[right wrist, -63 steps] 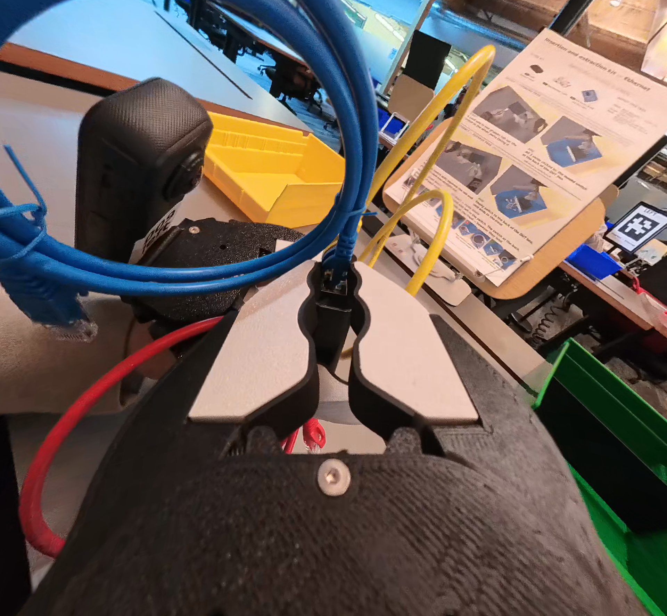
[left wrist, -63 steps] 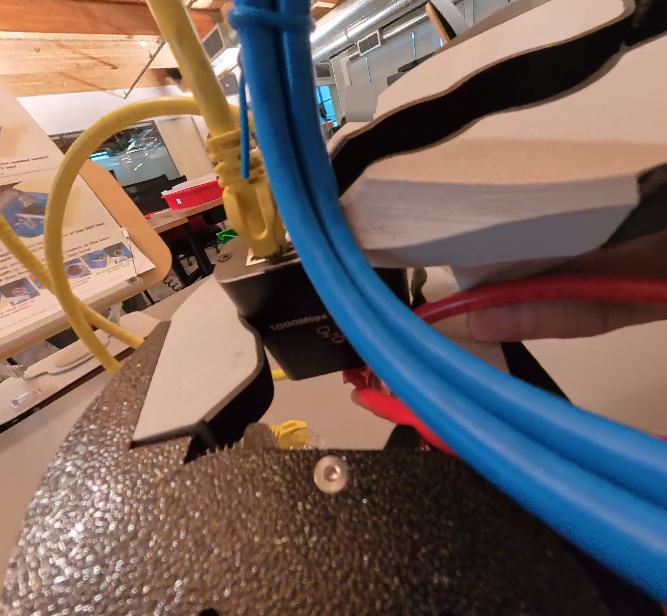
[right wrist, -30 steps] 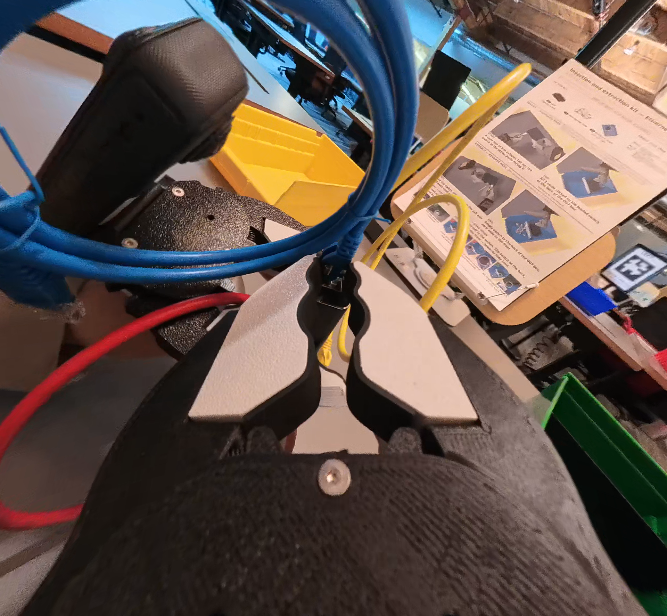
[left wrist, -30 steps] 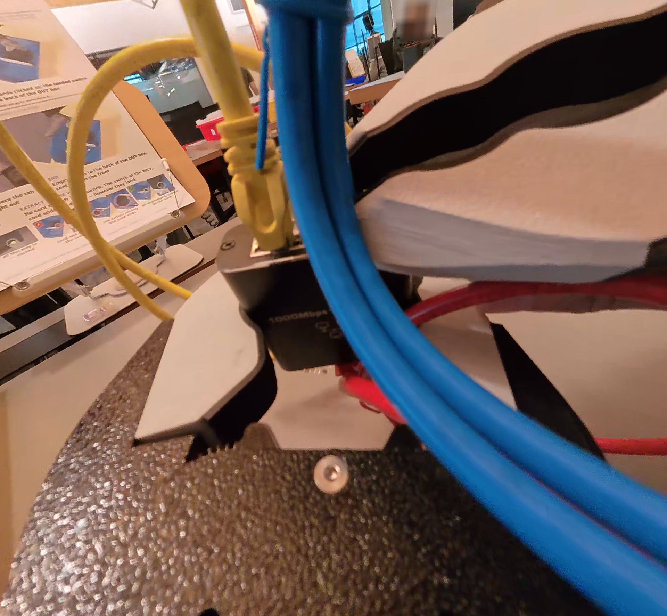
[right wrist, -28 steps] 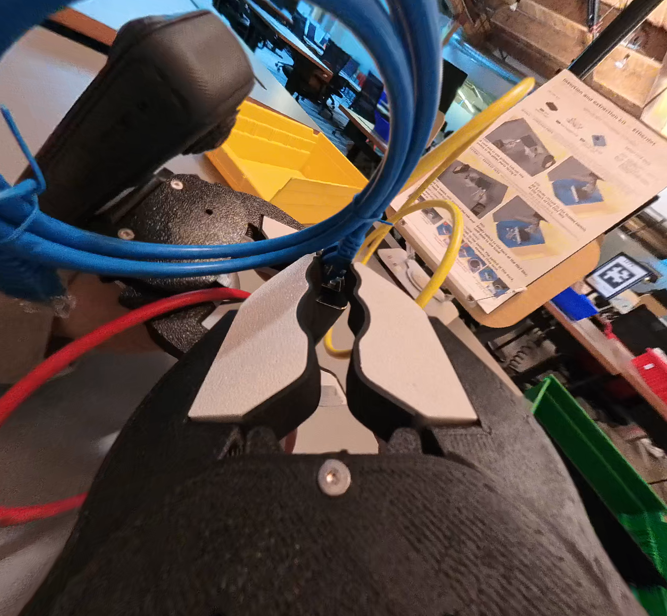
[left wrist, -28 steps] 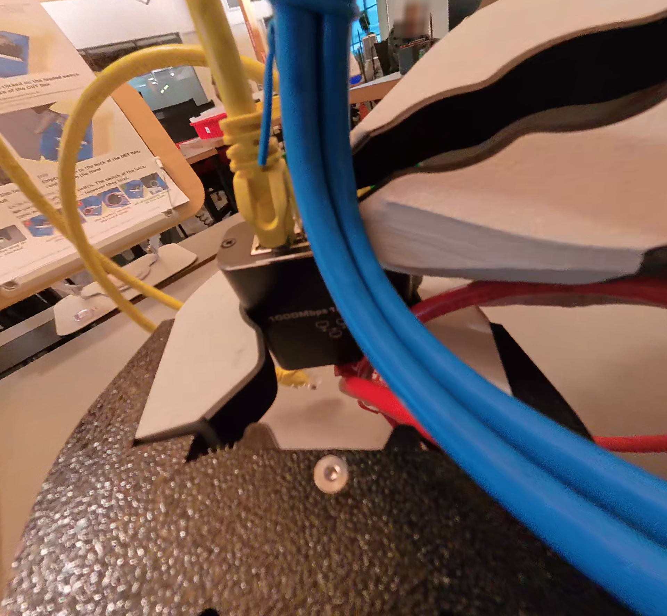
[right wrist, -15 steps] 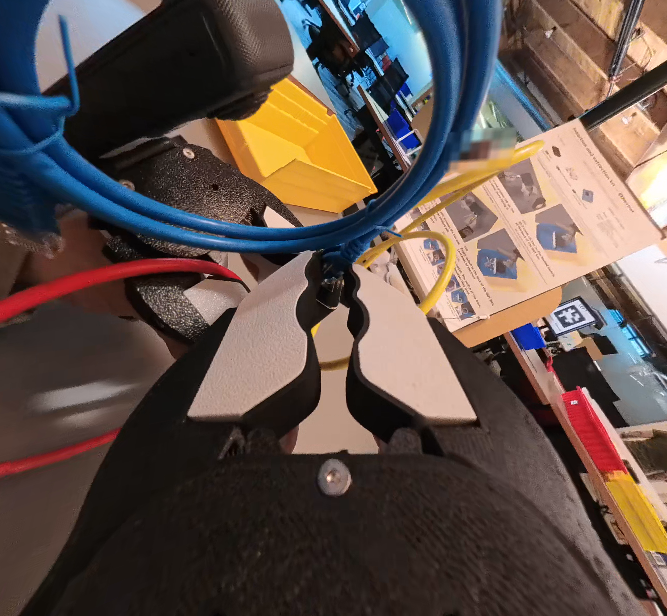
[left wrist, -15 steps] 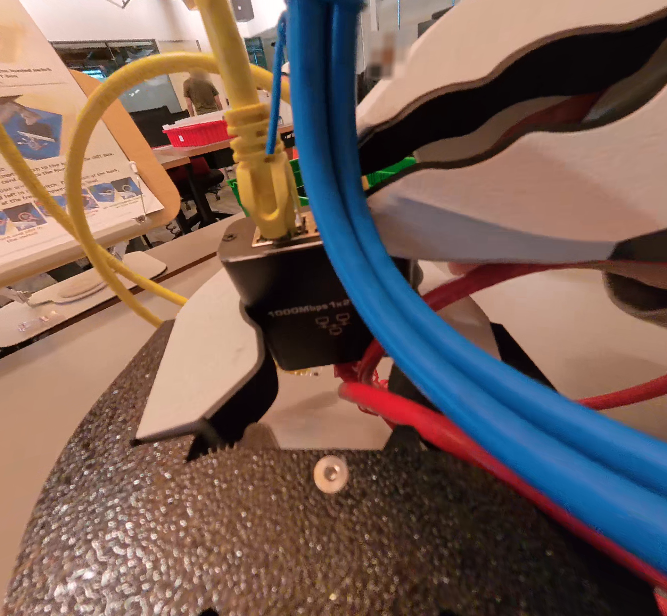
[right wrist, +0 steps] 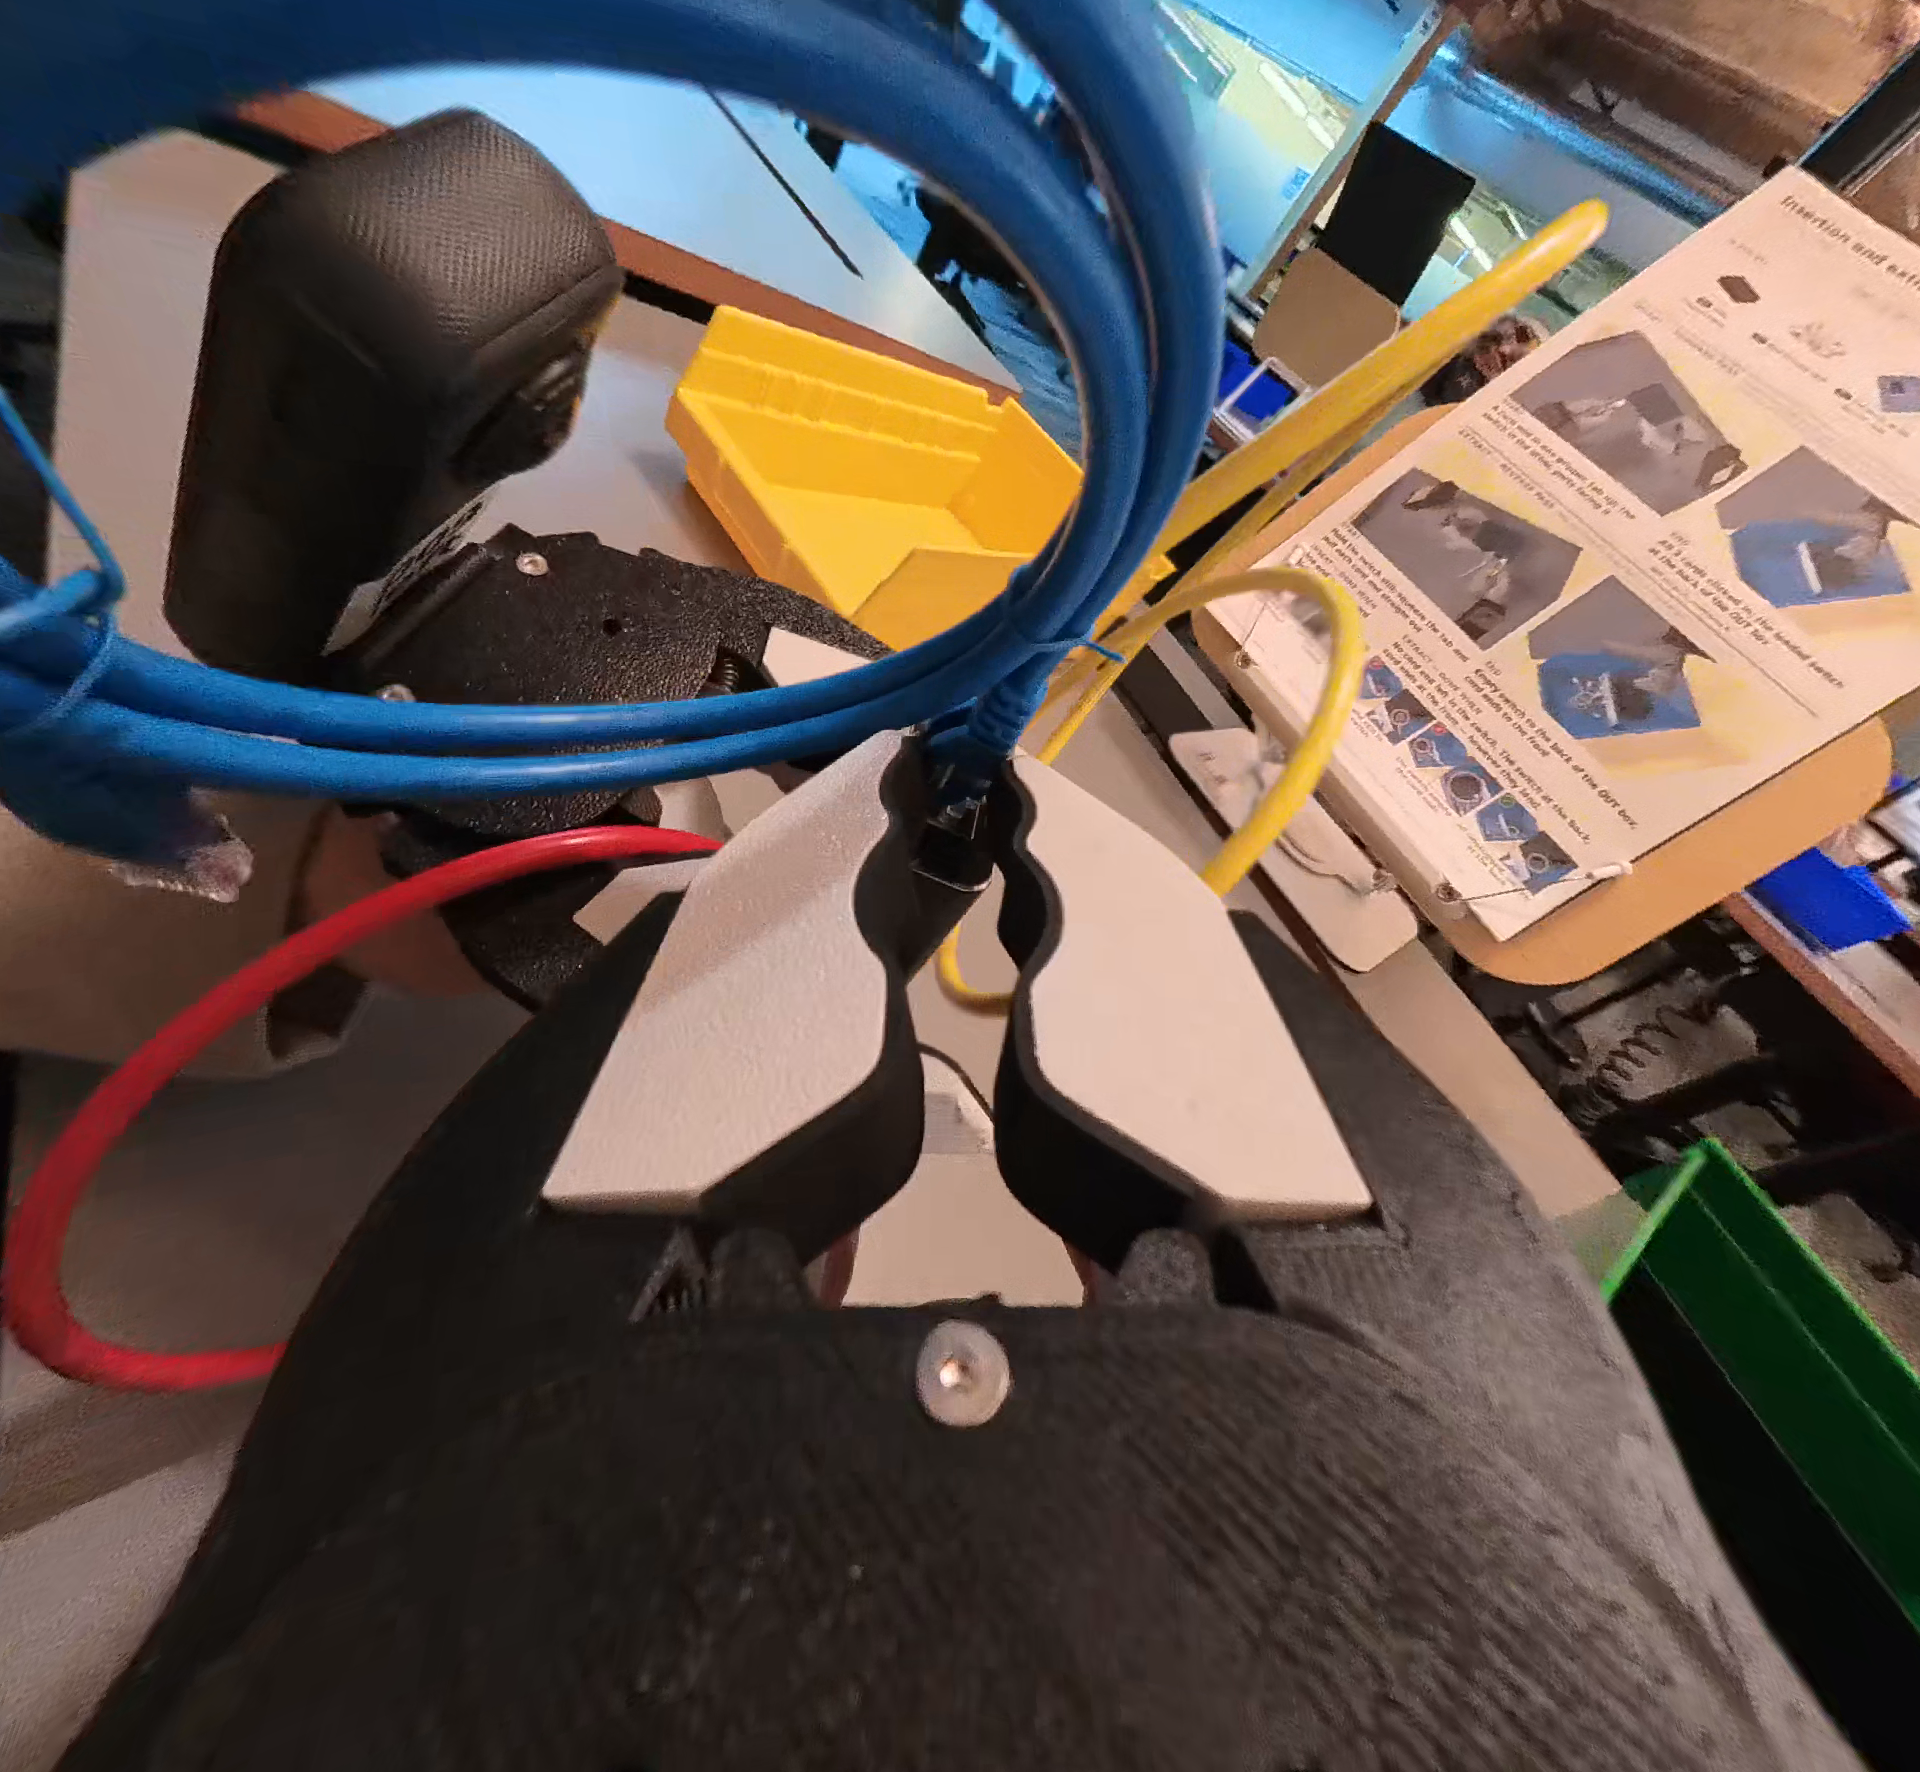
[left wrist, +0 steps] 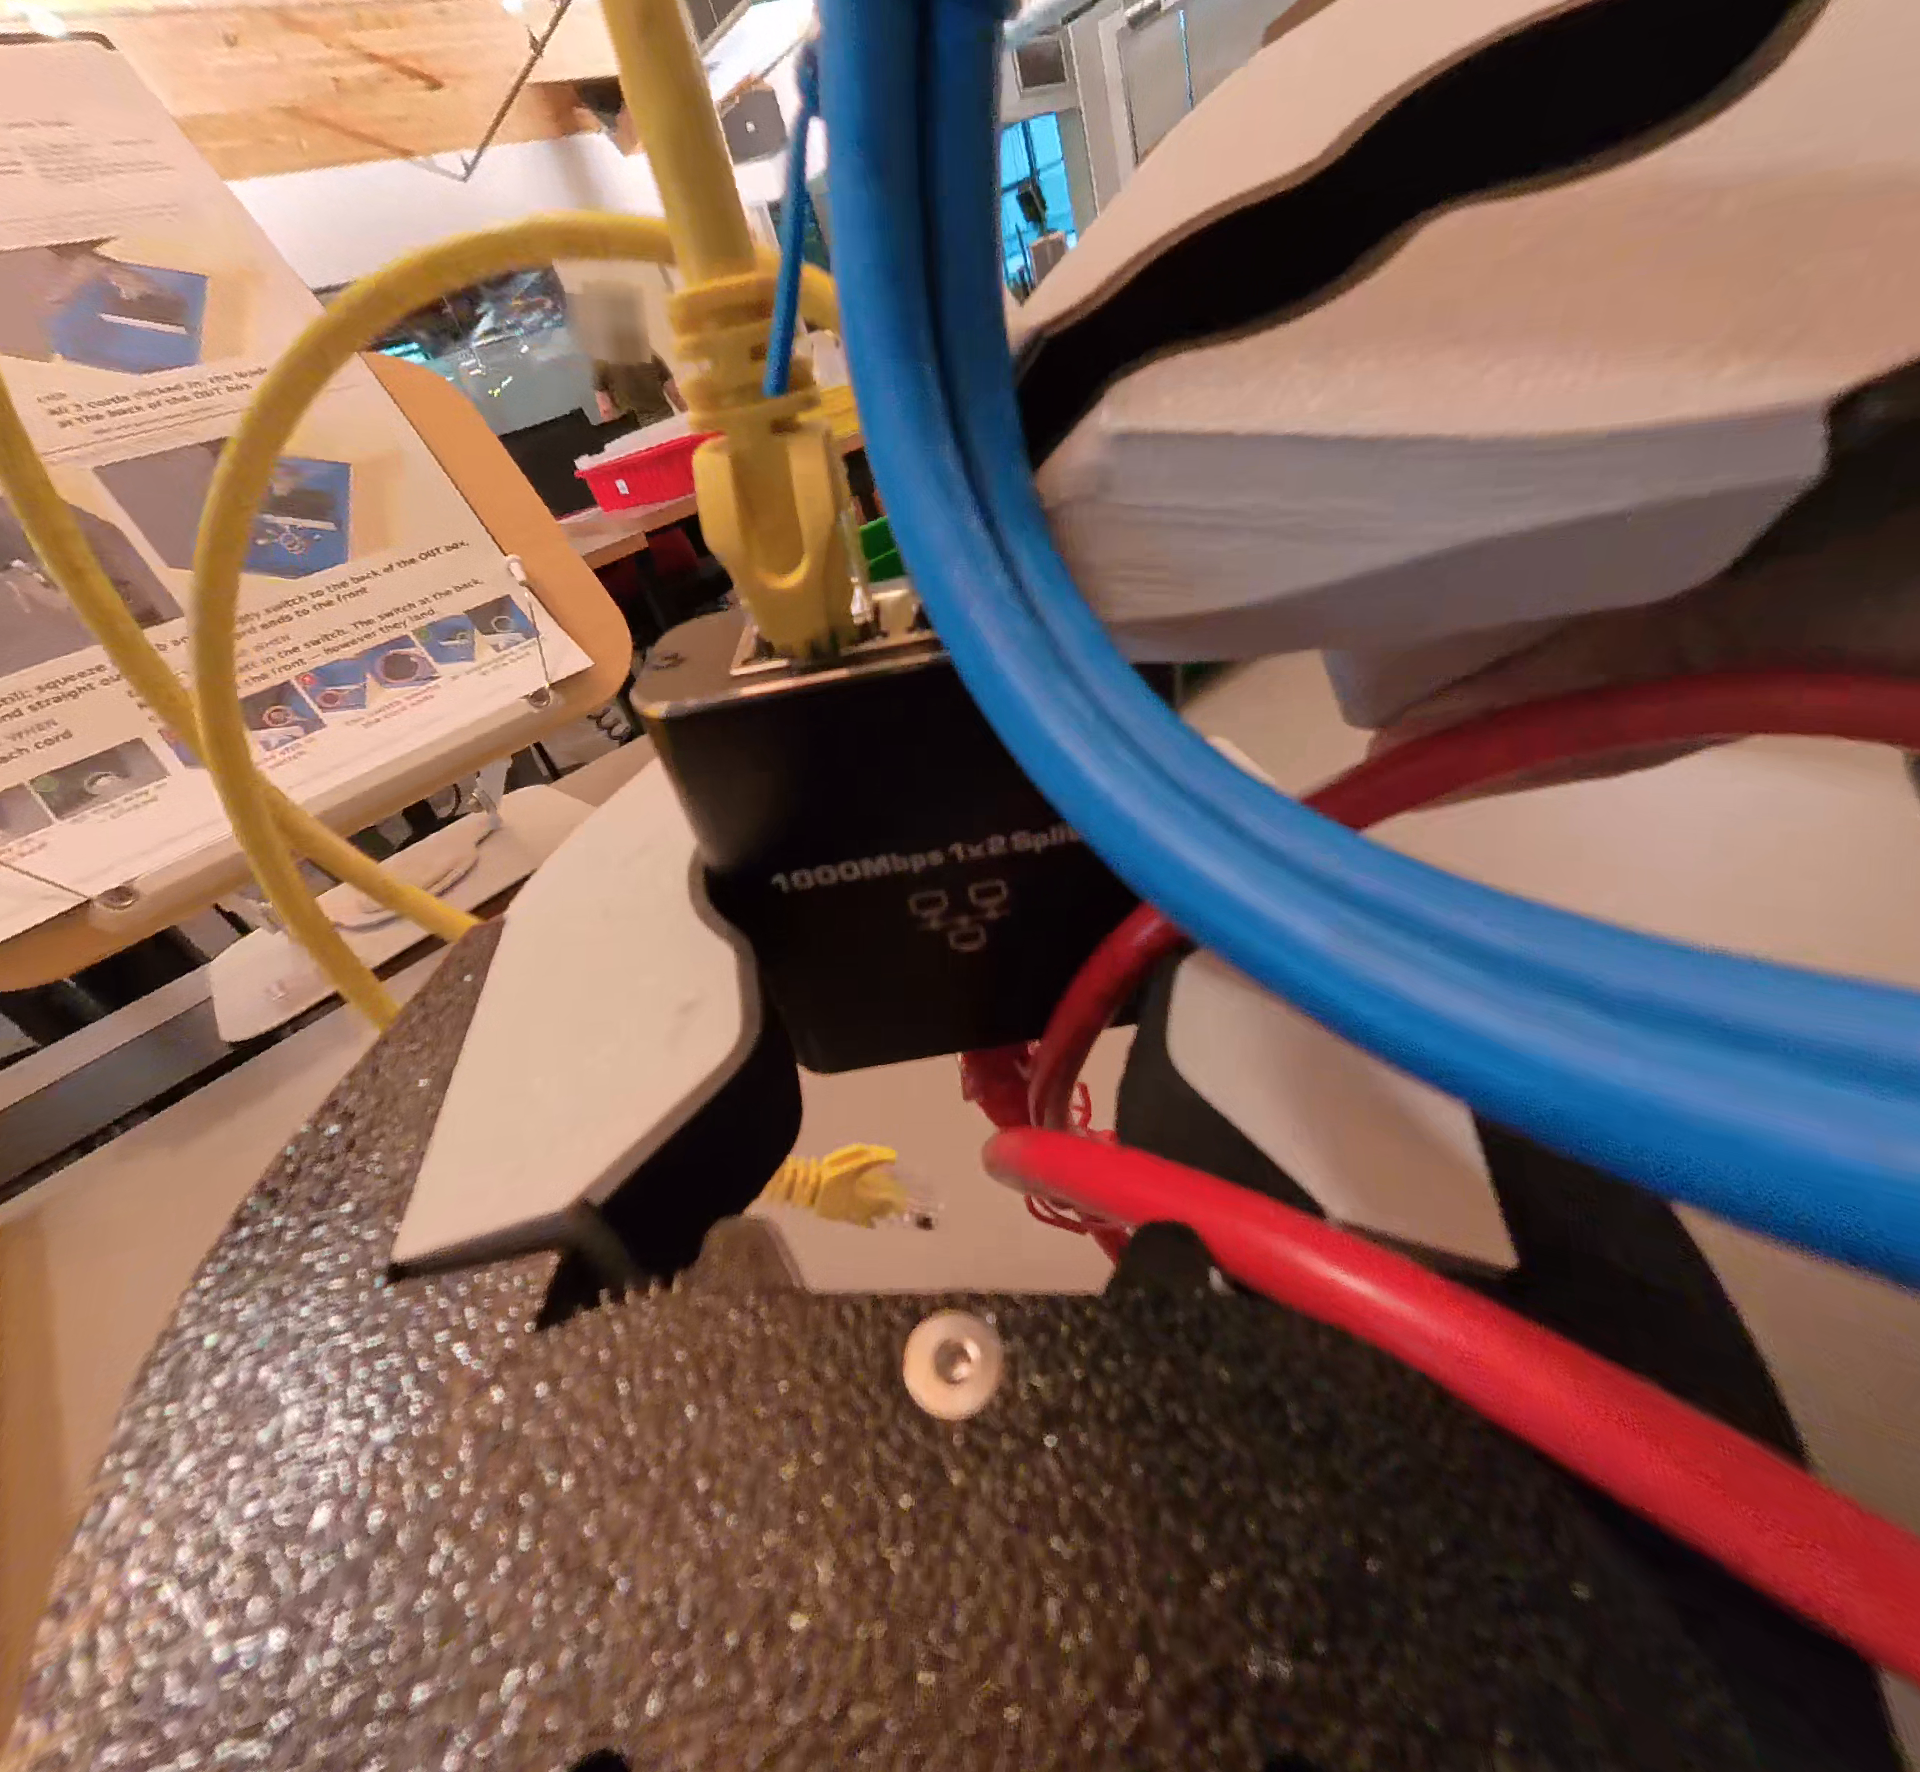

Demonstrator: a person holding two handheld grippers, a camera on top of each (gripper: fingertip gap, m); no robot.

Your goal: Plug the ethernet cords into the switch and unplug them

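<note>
Both grippers have tilted slightly; left gripper (left wrist: 935, 933) clamps the switch (left wrist: 894, 849), right gripper (right wrist: 961, 823) pinches the blue plug (right wrist: 961, 766) at its port; judged next: seat it straight.

Your left gripper (left wrist: 940, 901) has a speckled black textured body, pale grey finger plates and one silver screw; your right gripper (right wrist: 961, 849) looks alike, with wavy black-edged jaws.

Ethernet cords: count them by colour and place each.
3. Yellow cord plugged into the switch's top; blue cord in the right gripper; red cord looping beneath. More may be hidden.
</note>
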